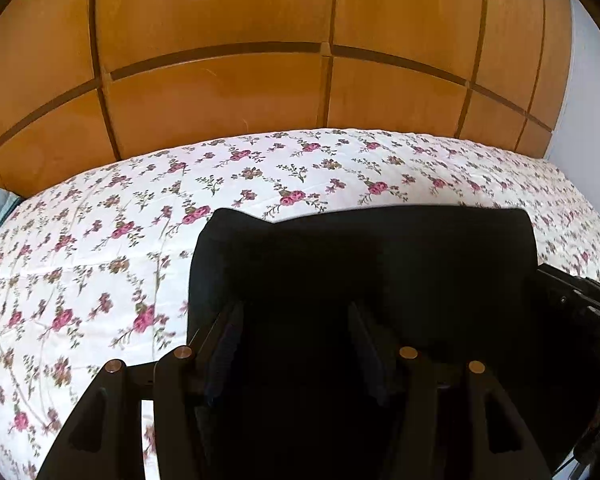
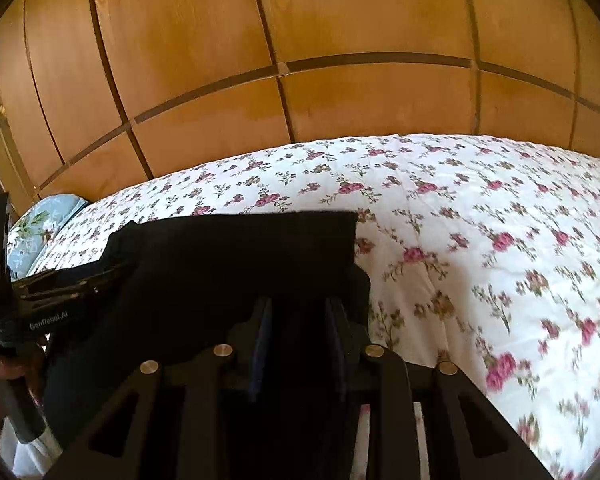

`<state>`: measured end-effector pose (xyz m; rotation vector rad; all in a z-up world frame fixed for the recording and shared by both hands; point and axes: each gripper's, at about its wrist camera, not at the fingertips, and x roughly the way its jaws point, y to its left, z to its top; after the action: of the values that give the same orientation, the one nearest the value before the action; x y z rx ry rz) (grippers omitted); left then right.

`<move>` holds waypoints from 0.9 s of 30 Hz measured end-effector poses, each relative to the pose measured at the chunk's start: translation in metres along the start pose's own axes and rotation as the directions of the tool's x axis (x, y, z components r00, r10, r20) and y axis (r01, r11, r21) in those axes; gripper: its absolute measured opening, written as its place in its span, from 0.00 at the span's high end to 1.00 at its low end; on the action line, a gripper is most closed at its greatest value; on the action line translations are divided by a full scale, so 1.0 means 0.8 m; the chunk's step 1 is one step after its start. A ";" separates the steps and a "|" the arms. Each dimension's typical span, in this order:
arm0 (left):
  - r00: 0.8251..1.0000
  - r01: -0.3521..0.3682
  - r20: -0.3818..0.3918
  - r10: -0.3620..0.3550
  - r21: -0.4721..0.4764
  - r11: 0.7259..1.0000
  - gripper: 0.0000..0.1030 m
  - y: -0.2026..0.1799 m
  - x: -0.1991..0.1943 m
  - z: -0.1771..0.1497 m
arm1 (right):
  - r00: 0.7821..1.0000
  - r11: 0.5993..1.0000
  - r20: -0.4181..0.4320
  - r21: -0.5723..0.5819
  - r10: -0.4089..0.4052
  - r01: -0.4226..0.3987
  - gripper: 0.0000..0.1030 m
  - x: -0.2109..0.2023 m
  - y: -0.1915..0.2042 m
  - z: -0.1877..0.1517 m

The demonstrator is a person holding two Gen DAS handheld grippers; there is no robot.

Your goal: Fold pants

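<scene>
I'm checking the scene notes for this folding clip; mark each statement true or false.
1. The pants are black. True.
2. The bedspread is plain blue. False: it is white with pink flowers.
3. Wooden panels rise behind the bed. True.
4. The pants hang from a hanger. False: they lie on the bedspread.
5. A light blue pillow lies at the bed's left end. True.
</scene>
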<state>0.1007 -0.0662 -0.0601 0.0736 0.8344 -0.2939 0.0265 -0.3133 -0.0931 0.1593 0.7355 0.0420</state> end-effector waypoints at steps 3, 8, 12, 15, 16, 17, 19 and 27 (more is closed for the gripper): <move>1.000 -0.006 0.006 0.006 -0.010 1.000 0.46 0.000 -0.011 -0.010 | 1.000 0.997 -0.012 0.068 0.024 -0.023 0.58 -0.008 -0.010 -0.009; 1.000 -0.014 0.011 0.014 -0.012 1.000 0.46 -0.001 -0.031 -0.026 | 0.997 0.986 -0.030 0.156 0.068 -0.063 0.53 -0.021 -0.024 -0.021; 1.000 -0.005 0.002 0.006 -0.024 1.000 0.45 0.002 -0.039 -0.034 | 0.995 0.975 -0.033 0.206 0.096 -0.088 0.51 -0.024 -0.030 -0.028; 1.000 0.000 -0.005 -0.001 -0.041 0.999 0.45 0.005 -0.044 -0.039 | 0.993 0.967 -0.038 0.237 0.108 -0.096 0.50 -0.024 -0.033 -0.030; 1.000 0.000 -0.007 0.000 -0.043 0.999 0.45 0.005 -0.046 -0.040 | 0.993 0.965 -0.041 0.244 0.110 -0.097 0.50 -0.025 -0.033 -0.030; 1.000 -0.001 -0.008 0.001 -0.043 0.999 0.45 0.005 -0.048 -0.042 | 0.992 0.964 -0.048 0.249 0.112 -0.097 0.49 -0.025 -0.034 -0.029; 1.000 -0.001 -0.014 0.000 -0.044 0.999 0.45 0.006 -0.053 -0.044 | 0.991 0.961 -0.057 0.258 0.118 -0.099 0.49 -0.029 -0.034 -0.028; 0.998 0.017 -0.055 -0.025 -0.135 0.991 0.35 0.028 -0.069 -0.052 | 0.989 0.951 -0.034 0.279 0.146 -0.131 0.35 -0.059 -0.033 -0.026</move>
<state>0.0423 -0.0245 -0.0486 -0.0533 0.9101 -0.2554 -0.0225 -0.3413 -0.0813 0.4791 0.7818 0.0779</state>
